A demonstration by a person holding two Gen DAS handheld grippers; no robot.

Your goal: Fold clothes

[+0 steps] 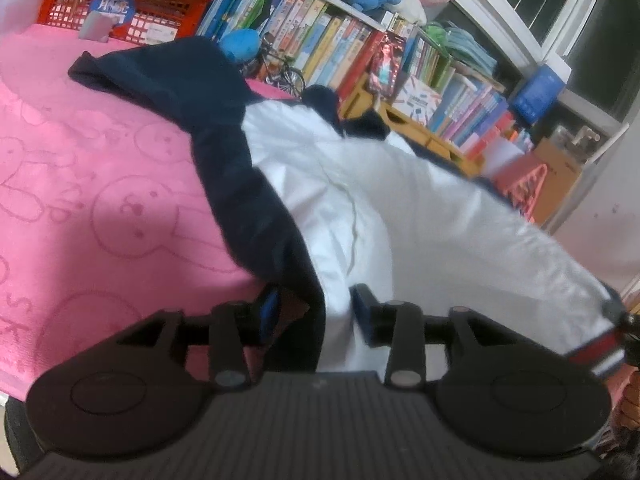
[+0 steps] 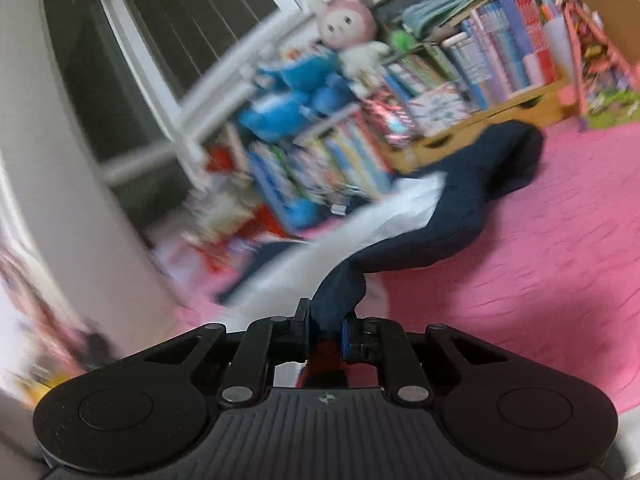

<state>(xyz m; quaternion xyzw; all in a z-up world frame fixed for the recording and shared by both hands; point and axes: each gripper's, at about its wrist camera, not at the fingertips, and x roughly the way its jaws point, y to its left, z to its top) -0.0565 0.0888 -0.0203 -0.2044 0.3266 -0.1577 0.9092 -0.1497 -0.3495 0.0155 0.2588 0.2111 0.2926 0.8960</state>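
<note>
Fabric fills the gap of the left gripper (image 1: 316,312): the white-and-navy garment (image 1: 380,200) passes between jaws standing partly apart, and whether the pads press it cannot be told; the left pad is half hidden by cloth. Right gripper (image 2: 326,330) is nipped nearly closed on a navy fold of the garment (image 2: 472,216); a red patch behind the jaws cannot be made out. Garment lies across the pink bunny-print blanket (image 1: 100,184), its striped cuff (image 1: 596,354) at the frame's right edge. Open blanket lies left of the garment in the left view. Beyond: red crate (image 1: 132,4), bookshelf (image 1: 340,44), pink plush rabbit (image 2: 348,24). Right view is motion-blurred.
</note>
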